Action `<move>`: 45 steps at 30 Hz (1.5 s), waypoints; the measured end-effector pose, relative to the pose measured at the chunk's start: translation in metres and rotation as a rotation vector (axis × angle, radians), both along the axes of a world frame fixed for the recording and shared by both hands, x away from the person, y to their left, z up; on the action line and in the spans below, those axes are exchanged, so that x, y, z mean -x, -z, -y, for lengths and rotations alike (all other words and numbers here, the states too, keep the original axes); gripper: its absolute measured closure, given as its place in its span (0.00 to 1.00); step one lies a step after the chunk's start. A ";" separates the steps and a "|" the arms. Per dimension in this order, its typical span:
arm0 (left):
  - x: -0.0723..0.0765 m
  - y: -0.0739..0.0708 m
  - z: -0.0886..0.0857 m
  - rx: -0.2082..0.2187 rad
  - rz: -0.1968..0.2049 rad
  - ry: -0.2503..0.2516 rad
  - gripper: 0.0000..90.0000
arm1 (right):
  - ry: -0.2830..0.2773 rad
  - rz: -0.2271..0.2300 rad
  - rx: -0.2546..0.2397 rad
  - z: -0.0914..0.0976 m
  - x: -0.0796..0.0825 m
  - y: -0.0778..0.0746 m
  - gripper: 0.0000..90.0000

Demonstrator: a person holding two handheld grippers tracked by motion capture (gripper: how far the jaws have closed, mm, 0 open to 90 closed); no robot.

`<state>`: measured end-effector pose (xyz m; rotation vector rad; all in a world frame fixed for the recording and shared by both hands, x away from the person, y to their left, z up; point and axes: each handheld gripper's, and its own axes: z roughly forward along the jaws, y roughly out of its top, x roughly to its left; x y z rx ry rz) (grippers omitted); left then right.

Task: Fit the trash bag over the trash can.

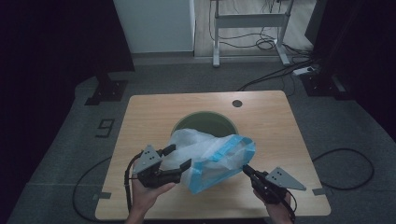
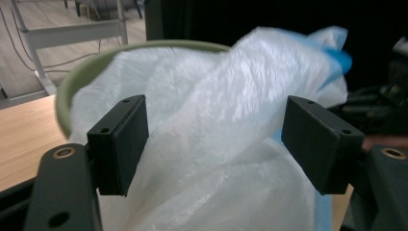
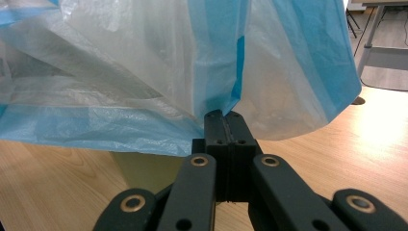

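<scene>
Plastic bag (image 1: 212,158), translucent white with a blue band along its mouth, is hanging over the near edge of a green bin (image 1: 205,122) that is sitting in the middle of a wooden table (image 1: 149,112), as a person working from the near side is handling it with two hand-held grippers. The right gripper (image 1: 246,169) is clamping the blue hem of the bag, its black jaws pressed flat together on the film in the right gripper view, where the plastic bag (image 3: 144,72) is draping down over the jaws and the pale tabletop is showing below. The left gripper (image 1: 179,157) is sitting at the bag's left flank with its jaws standing apart and gripping nothing; in the left gripper view the two black pads (image 2: 122,142) are framing the crinkled white film of the bag (image 2: 216,144) without pressing on it, and the bin's green rim (image 2: 96,62) is curving behind. Dark cables are lying across the grey floor beyond the table.
</scene>
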<state>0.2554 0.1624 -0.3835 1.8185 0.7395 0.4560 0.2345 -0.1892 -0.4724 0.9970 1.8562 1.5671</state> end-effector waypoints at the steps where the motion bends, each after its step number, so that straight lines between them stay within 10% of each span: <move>1: -0.002 0.000 0.005 -0.043 -0.003 -0.008 0.38 | 0.001 0.001 -0.002 0.000 0.000 0.000 0.99; 6: -0.004 0.000 0.009 -0.054 0.012 -0.019 0.70 | 0.002 0.003 -0.003 0.001 0.001 -0.001 0.99; 9: -0.007 -0.002 0.005 0.027 0.006 -0.006 0.83 | 0.006 0.003 -0.002 0.003 0.001 -0.001 0.99; 21: -0.006 0.001 -0.033 0.277 0.025 -0.078 0.92 | 0.014 0.006 -0.012 0.010 0.003 0.000 0.99; 39: 0.013 0.054 -0.061 0.262 -0.043 -0.102 0.90 | -0.023 -0.010 0.004 0.000 0.008 0.004 0.98; 45: 0.015 0.049 -0.060 0.233 -0.043 -0.083 0.78 | -0.020 -0.008 0.012 0.000 0.007 0.003 0.98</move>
